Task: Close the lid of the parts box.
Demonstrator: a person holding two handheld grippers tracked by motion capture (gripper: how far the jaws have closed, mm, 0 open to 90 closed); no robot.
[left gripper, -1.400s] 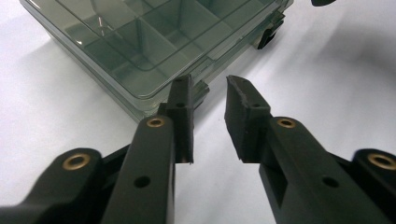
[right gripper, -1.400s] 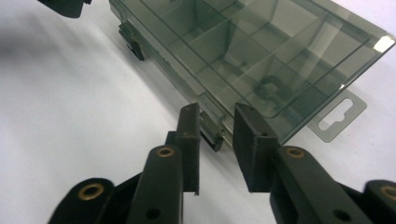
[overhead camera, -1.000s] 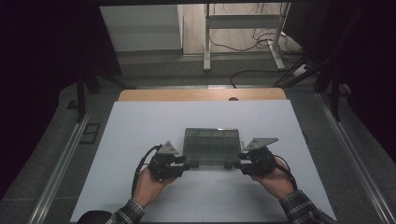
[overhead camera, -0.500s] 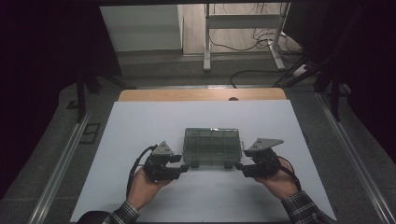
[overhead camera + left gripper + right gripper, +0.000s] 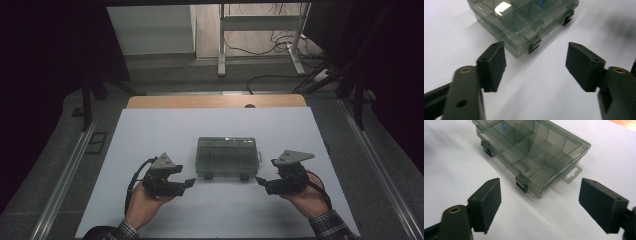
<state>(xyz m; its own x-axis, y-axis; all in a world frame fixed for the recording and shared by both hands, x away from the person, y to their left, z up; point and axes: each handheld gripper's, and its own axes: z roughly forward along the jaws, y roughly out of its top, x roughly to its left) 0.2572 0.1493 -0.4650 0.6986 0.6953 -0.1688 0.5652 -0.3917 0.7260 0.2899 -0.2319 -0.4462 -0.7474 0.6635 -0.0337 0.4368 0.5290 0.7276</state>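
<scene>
Just ahead of both pairs of spread jaws, the clear compartment box lies flat on the white table, lid down, its near long edge facing the person. The left gripper sits off the box's near left corner and the right gripper off its near right corner; each is wide open, holds nothing, and is apart from the box. In the left gripper view the nearer dark latch lies between and beyond the jaws, closer to the left jaw; in the right gripper view the nearer latch likewise lies ahead, nearer the left jaw, with the hang tab ahead and a little toward the right jaw. The likely trouble: the box looks light and slick, so a push on one latch alone could slide or spin it across the smooth table rather than free the catch, and a jaw tip meeting the lid's thin lip at an angle could skate off. Jaws closing off-centre might pinch the corner and tilt the box. Hard to judge: whether the latches are snapped shut, and what the small blue thing in a far compartment is. Glare on the lid veils some compartments, and the box's far side is cut off in the left gripper view.
</scene>
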